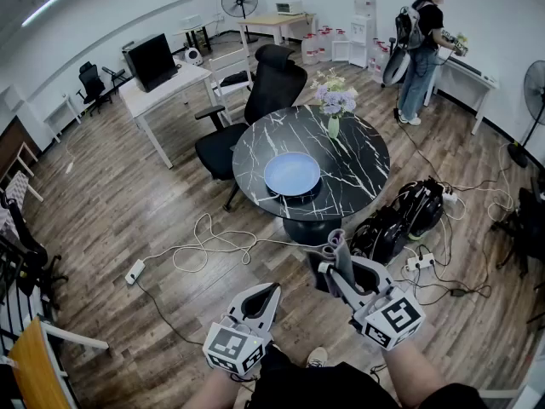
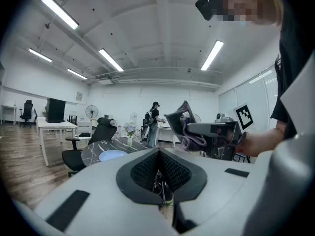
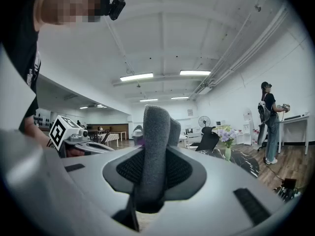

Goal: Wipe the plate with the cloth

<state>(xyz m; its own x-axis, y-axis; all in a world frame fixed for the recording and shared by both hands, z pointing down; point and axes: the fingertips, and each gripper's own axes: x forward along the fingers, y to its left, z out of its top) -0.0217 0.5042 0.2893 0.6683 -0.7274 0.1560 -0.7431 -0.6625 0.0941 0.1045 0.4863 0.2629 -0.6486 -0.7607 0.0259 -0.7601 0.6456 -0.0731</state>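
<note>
A wooden plank floor (image 1: 102, 194) runs between white walls (image 1: 502, 15). A round black marble-patterned table (image 1: 362, 173) stands mid-room, with a vase of flowers (image 1: 335, 105) near its far edge and a black office chair (image 1: 272, 88) at its far-left edge. Left of it, a white desk (image 1: 166, 88) carries a dark monitor (image 1: 151, 60). A pedestal fan (image 1: 239, 2) and a light wooden table (image 1: 274, 22) stand by the far wall. A person (image 1: 421, 49) stands at a white bench (image 1: 467, 73) along the right wall. White cables (image 1: 200, 250) loop over the floor; black bags (image 1: 409, 216) lie by the table's right side. Long ceiling lights (image 2: 110, 59) glow.
</note>
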